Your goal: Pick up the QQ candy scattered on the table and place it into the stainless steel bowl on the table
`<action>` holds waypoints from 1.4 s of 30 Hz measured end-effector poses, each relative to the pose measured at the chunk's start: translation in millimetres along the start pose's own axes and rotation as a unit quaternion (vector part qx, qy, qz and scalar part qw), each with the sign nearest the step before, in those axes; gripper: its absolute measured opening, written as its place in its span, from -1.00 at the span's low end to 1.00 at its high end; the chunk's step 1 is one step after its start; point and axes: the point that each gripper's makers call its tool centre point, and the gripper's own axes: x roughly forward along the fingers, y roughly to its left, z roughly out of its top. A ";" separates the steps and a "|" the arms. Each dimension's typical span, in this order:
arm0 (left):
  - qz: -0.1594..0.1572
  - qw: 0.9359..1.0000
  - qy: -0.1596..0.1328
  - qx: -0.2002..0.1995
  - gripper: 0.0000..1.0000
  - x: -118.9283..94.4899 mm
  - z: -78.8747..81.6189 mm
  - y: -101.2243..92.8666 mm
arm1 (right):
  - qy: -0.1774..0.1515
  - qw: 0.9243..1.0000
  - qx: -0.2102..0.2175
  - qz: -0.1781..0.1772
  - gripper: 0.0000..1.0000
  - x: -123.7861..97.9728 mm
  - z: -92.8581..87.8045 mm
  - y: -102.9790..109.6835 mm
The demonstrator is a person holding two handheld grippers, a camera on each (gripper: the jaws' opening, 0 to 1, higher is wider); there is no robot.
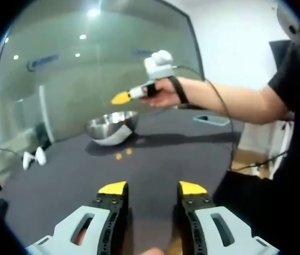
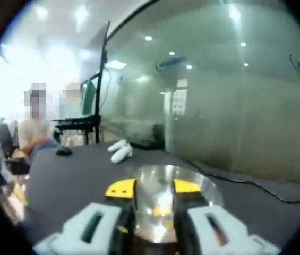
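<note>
- Candy: two small yellow QQ candy pieces lie on the dark grey tabletop, ahead of the left gripper, just on the near side of the shiny stainless steel bowl.
- More yellow bits show inside the bowl in the right gripper view, between that gripper's jaws; probably candy already dropped, too blurred to be sure.
- Left gripper: yellow-tipped jaws apart, nothing between them, low over the table, well short of the loose pieces.
- Right gripper: hovers directly over the bowl's rim, jaws apart with a clear gap, nothing visibly held. In the left gripper view it appears from the right, held by the person's hand, tip above and just right of the bowl.
- Handling guess: candy is light, small and soft, likely gummy. It should squash rather than break, and may be slick if wrapped; wrapper cannot be made out.
- Grip point: across the middle of one piece, jaw tips flush to the tabletop on either side, gentle close. One piece at a time, since the two sit near each other.
- Risk: low profile, so tips could skate over it or flick it away; a thin steel bowl may slide if bumped.
- Clutter: white objects sit off to the left of the bowl, away from the pick path.
</note>
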 end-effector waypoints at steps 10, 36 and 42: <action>0.000 1.000 -0.001 0.001 -0.23 1.7 0.8 0.1 | 0.000 0.998 0.024 0.061 -0.55 -54.9 -45.0 34.9; -0.005 1.000 0.002 0.009 -0.23 2.6 -1.4 -5.9 | 0.081 0.992 -0.006 0.098 -0.55 -51.5 -123.2 74.3; -0.006 1.000 -0.001 0.007 -0.23 3.3 -0.8 -6.5 | 0.091 0.990 -0.016 0.103 -0.57 -37.4 -125.6 76.9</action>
